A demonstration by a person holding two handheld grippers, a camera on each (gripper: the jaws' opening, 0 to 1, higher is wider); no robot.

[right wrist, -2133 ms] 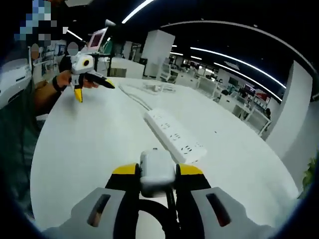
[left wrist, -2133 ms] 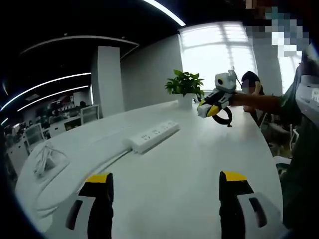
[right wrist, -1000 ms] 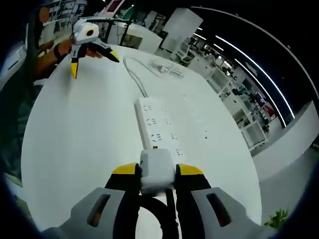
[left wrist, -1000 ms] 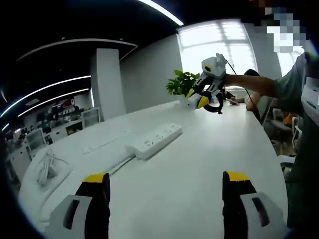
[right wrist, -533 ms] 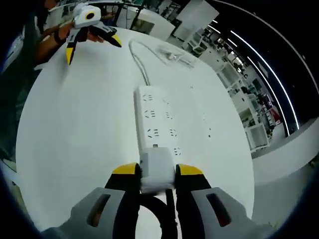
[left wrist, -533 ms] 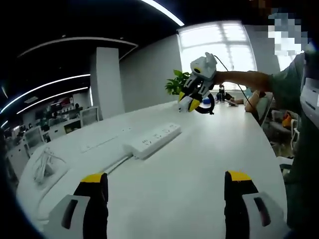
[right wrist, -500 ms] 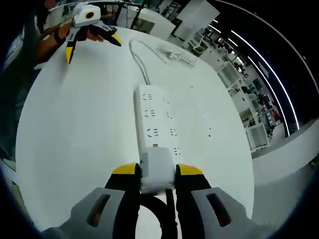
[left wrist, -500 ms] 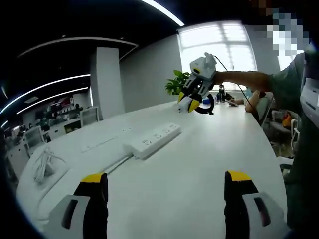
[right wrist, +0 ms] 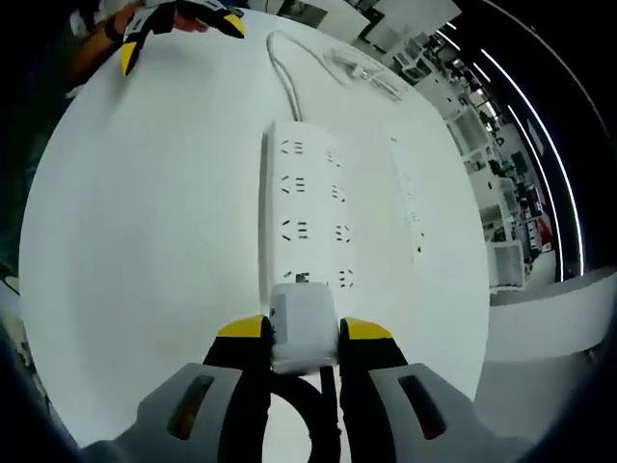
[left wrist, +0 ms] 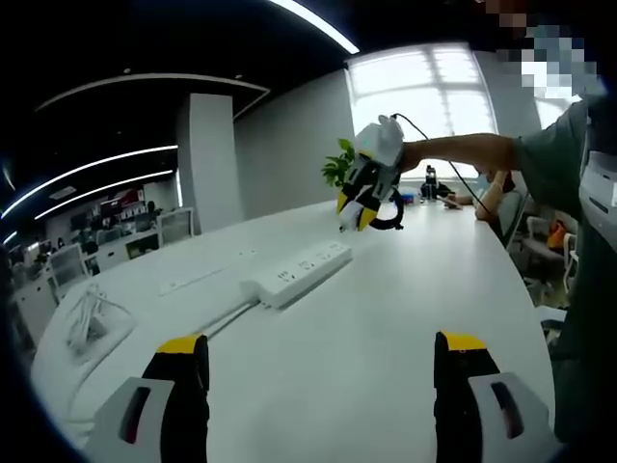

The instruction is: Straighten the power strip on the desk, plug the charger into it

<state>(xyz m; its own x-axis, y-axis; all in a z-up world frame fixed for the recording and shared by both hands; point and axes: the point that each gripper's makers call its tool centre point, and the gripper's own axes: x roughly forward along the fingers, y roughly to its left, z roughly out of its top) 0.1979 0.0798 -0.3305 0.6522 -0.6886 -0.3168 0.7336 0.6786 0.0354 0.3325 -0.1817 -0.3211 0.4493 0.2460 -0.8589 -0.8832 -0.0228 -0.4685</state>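
Right gripper (right wrist: 305,333) clamped on the charger (right wrist: 304,328), poised over the near end of the power strip (right wrist: 307,214).

In your right gripper view the yellow-tipped jaws are closed against both sides of the white charger, which sits directly above the strip's nearest sockets; contact between charger and strip cannot be told. The strip lies lengthwise on the white desk (right wrist: 145,231), its cord (right wrist: 281,69) running off the far end. Your left gripper (left wrist: 316,359) hangs above the desk with its jaws spread wide and nothing between them. In your left gripper view the strip (left wrist: 298,270) lies ahead on the desk, and your right gripper (left wrist: 363,199) points down at its far end, near a potted plant (left wrist: 339,164).
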